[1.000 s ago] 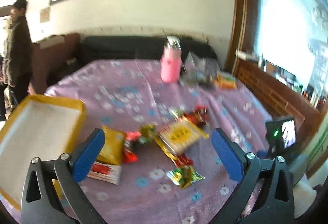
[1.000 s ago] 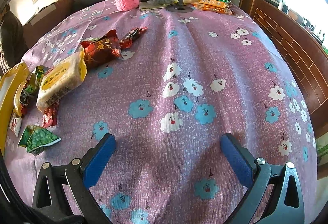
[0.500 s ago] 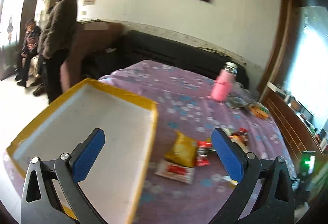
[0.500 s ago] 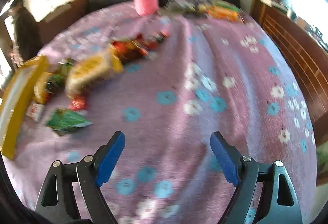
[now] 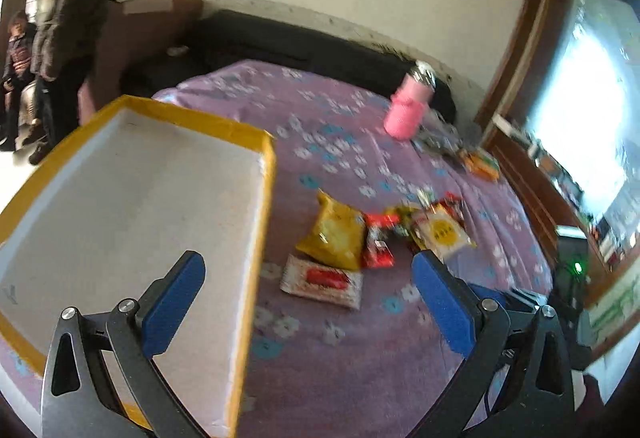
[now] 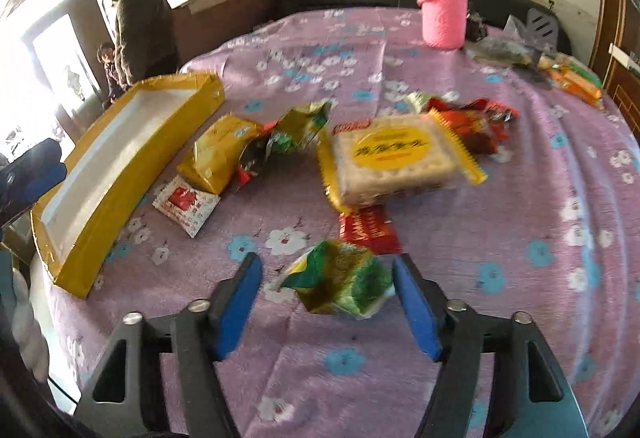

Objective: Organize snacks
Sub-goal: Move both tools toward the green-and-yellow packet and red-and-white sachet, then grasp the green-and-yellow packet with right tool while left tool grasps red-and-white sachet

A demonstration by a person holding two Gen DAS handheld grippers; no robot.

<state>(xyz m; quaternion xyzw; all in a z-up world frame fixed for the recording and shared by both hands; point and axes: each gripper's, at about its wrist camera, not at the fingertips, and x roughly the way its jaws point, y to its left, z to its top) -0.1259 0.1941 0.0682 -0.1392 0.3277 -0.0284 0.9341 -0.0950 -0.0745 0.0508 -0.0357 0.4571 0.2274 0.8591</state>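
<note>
Two hand-held grippers, both with jaws spread and holding nothing: the left hand-held gripper [image 5: 308,290] hovers by one yellow-rimmed tray [image 6: 100,197]; the right hand-held gripper [image 6: 326,296] straddles a green snack packet [image 6: 340,284]. About eight snack packets lie mid-surface, including one cracker pack [image 6: 394,159]. One pink bottle [image 6: 444,11] stands far on the floral purple surface [image 6: 540,205]; two people [image 6: 140,25] stand far left.

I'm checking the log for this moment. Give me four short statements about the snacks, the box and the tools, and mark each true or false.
1. The yellow box holds no snacks. True.
2. The right tool is shut on the green packet. False: its jaws are open, either side of the packet.
3. The cracker pack lies on the tablecloth. True.
4. The left tool holds a packet. False: it is open and holds nothing.
</note>
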